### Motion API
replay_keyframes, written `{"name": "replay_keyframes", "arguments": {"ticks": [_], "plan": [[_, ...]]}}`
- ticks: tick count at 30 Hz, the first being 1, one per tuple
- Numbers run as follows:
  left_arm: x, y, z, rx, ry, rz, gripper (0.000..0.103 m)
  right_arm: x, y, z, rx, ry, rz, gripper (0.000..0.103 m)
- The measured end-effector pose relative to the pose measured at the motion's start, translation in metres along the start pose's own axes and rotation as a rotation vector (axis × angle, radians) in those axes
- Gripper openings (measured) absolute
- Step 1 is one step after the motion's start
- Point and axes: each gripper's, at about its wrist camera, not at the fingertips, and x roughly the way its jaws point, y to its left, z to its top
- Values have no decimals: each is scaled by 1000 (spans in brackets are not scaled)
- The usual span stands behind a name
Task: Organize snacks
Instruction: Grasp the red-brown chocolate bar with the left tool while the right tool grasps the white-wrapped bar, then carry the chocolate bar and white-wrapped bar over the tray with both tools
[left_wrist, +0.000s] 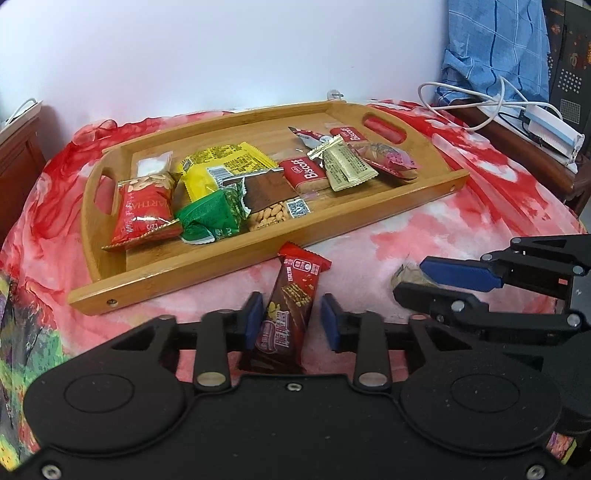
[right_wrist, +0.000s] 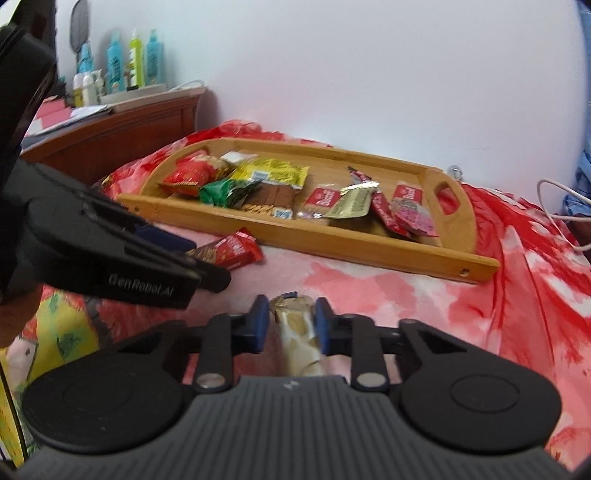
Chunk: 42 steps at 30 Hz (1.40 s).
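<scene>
Plain white wall (right_wrist: 332, 74) behind; red floral bedspread (left_wrist: 461, 229); wooden headboard (right_wrist: 122, 129) carrying bottles (right_wrist: 122, 62)

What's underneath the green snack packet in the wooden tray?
The green packet lies partly on a brown peanut bar and against the yellow packet in the tray. What is directly beneath it, whether more wrappers or bare wood, is covered.

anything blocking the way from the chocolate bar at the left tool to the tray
Only the tray's low near wall, which the chocolate bar must clear. The bar lies between the left tool's open pads, on the cloth just before the wall.
</scene>
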Motion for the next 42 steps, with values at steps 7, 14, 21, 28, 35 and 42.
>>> {"name": "replay_keyframes", "arguments": {"ticks": [7, 14, 21, 28, 35, 42], "plan": [[-4, -3, -1, -11, -15, -8, 22, -8, -9, 3, 55, -41, -8, 26], [-14, 1, 3, -60, -39, -16, 22, -12, -25, 8, 145, -69, -33, 25], [-28, 1, 14, -82, -77, -27, 22, -15, -36, 16, 184, -102, -51, 24], [-31, 4, 32, -98, -103, -5, 22, -16, -60, 32, 273, -138, -63, 11], [-31, 4, 36, -83, -106, 2, 22, -8, -79, 28, 301, -34, 5, 40], [-28, 3, 31, -81, -99, 10, 22, 1, -55, 17, 200, 59, 31, 61]]}}
